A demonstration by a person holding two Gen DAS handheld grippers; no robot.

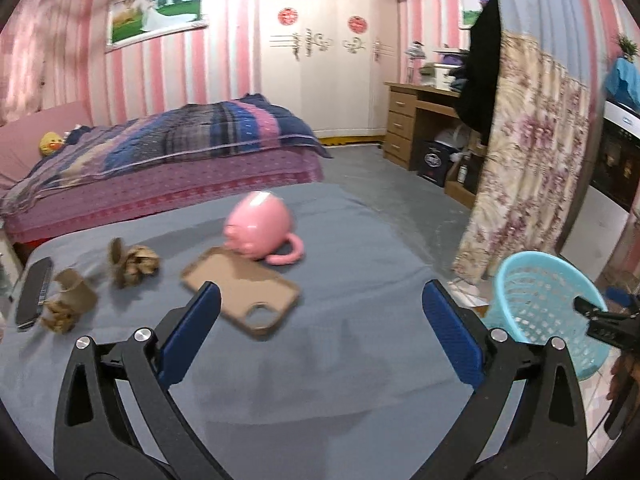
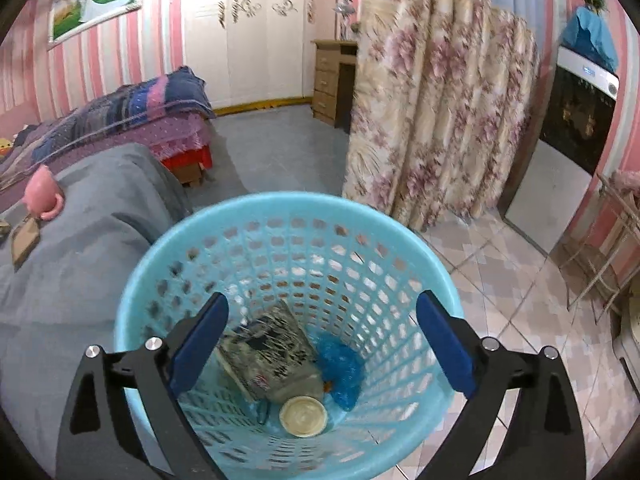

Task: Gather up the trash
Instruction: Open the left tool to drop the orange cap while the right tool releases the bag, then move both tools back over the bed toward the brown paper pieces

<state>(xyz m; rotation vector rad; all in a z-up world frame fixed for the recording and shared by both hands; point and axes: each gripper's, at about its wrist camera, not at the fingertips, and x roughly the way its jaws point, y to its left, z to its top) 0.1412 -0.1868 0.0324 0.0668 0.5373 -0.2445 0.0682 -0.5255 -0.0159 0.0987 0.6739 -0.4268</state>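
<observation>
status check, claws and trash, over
Both claws open, empty: left claw over the grey table, right claw above the blue basket. Crumpled paper still on table. Nothing blocking.

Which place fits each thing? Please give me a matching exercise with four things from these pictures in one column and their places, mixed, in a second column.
Things:
1. pink mug
2. round lid
3. crumpled brown paper
4. right gripper

Places:
A. at the bottom of the blue basket
B. left of the phone case on the grey cloth
C. open, over the basket
D. lying on its side beside the phone case

Pairs: 1-D, 2-A, 3-B, 4-C
</observation>
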